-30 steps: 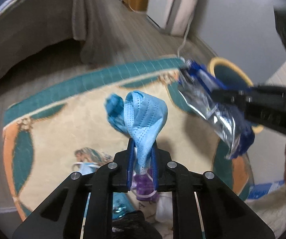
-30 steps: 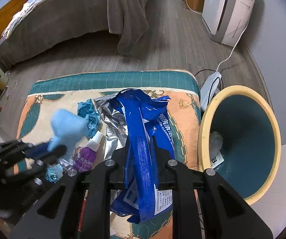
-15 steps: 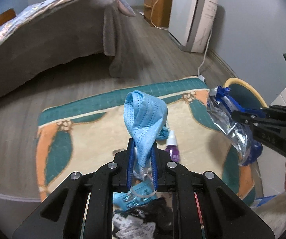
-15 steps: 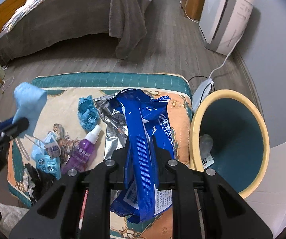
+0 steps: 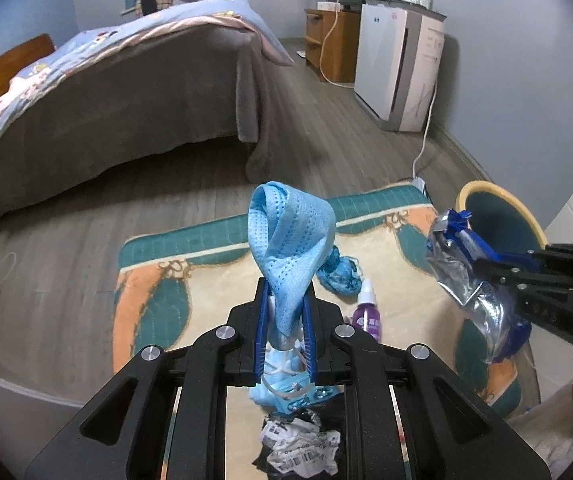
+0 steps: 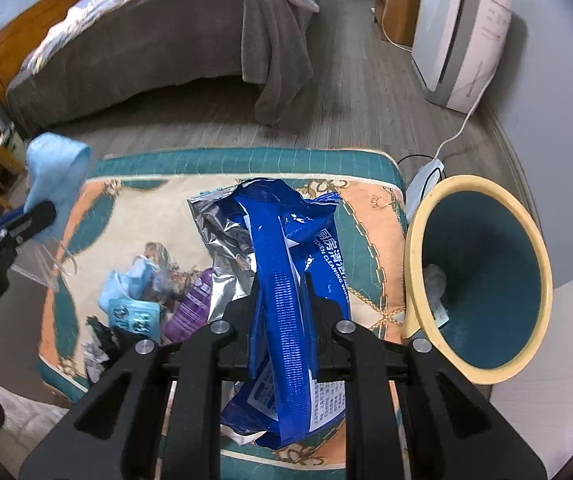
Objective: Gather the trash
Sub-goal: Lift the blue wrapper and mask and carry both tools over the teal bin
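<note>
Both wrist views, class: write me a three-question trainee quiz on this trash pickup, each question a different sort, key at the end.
1. True or false: the left gripper is shut on a blue face mask.
2. What does the right gripper hold? A) purple spray bottle B) blue wipes packet C) crumpled receipt
3. Fill in: the yellow-rimmed bin stands beside the ____.

Key: 1 true; 2 B; 3 rug.
</note>
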The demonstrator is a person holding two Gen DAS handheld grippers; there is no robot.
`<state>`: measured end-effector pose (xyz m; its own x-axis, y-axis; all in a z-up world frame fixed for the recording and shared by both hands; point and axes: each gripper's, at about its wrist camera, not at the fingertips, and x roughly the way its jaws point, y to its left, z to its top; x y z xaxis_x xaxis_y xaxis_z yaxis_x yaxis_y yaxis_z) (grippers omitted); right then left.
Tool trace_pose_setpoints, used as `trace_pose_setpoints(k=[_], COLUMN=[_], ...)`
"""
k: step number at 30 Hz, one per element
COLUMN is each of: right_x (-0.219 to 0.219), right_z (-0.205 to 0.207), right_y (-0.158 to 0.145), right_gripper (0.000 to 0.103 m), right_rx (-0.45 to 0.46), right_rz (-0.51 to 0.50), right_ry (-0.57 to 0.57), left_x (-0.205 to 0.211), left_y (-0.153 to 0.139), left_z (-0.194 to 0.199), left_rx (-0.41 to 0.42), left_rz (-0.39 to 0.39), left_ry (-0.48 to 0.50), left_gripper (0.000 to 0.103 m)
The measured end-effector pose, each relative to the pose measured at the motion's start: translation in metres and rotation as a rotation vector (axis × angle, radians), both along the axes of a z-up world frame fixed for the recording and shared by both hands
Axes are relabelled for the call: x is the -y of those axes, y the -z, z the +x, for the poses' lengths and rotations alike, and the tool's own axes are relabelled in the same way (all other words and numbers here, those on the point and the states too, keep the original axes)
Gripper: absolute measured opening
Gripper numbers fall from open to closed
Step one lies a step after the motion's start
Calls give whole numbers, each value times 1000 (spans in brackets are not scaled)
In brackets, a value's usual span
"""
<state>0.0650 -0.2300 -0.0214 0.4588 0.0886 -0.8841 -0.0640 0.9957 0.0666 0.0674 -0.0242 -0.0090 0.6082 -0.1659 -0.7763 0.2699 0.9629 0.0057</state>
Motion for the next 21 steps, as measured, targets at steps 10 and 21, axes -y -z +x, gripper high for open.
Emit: trace_pose_setpoints(k=[10,21], right_x=[46,99], right_z=[0,8], right_y=[-38,-42], right_gripper=[17,17], right_rx=[124,151], right_rz=[6,3], right_ry=[124,232], left_x=[14,84], left_y=[-35,-42], left_z=[5,12], left_rx=[34,9], left_rz=[-55,-95], left_ry=[-19,86], left_gripper=[16,16])
